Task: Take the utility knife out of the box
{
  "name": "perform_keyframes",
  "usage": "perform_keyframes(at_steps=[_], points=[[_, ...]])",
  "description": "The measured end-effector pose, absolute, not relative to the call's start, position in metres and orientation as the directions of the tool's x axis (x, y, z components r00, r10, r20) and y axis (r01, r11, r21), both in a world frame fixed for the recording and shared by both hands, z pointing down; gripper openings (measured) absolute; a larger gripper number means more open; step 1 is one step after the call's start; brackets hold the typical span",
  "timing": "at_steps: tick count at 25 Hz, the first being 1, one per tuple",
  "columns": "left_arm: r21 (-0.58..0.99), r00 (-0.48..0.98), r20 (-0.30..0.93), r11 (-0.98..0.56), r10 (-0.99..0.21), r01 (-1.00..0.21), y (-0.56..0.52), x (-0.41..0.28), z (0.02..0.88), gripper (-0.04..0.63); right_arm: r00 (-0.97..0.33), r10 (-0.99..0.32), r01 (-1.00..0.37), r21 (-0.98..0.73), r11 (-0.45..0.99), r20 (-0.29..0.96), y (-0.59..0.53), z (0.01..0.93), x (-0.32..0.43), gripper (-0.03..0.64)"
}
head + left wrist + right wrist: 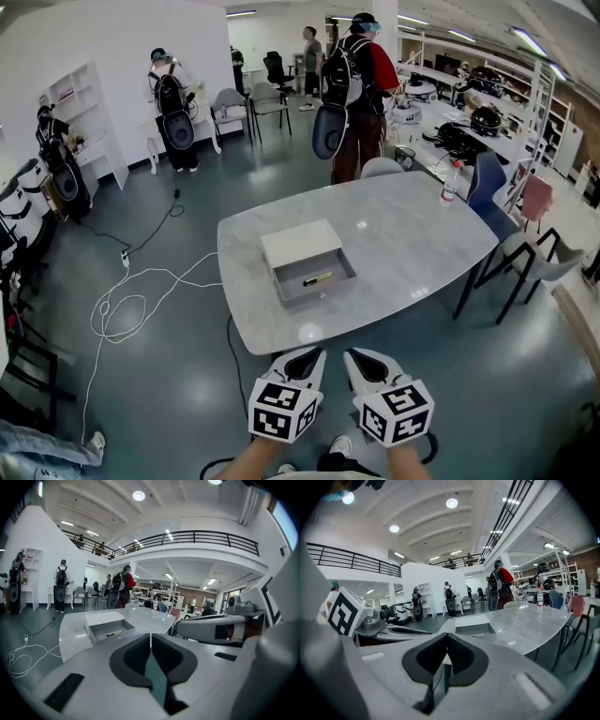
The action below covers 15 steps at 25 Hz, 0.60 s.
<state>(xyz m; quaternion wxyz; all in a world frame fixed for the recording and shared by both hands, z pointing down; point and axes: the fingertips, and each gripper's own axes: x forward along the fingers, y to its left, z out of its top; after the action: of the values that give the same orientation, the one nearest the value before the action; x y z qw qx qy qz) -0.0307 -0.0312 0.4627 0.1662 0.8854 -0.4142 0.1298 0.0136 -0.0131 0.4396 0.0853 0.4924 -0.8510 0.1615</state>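
Note:
A grey open box with a white lid part behind it sits on the marble table. Inside lies a yellow and black utility knife, also seen as the knife in the left gripper view. Both grippers hover short of the table's near edge, well away from the box. My left gripper is shut with nothing in it, its tips meeting at the left gripper. My right gripper is shut and empty too, the right gripper pointing toward the box.
A water bottle stands at the table's far right end. Chairs stand at the right side. A white cable lies on the floor to the left. People with backpacks stand beyond the table.

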Motion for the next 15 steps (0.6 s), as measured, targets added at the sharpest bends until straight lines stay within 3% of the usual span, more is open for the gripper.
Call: perform_keyframes(at_steps=[15], points=[[0.169,0.553,0.413,-0.535,-0.724,-0.827,-0.074,0.007,0.473,0.018,-0.579,-0.756,-0.815,-0.221,0.535,0.306,-0.060,0.448,0.054,0.005]])
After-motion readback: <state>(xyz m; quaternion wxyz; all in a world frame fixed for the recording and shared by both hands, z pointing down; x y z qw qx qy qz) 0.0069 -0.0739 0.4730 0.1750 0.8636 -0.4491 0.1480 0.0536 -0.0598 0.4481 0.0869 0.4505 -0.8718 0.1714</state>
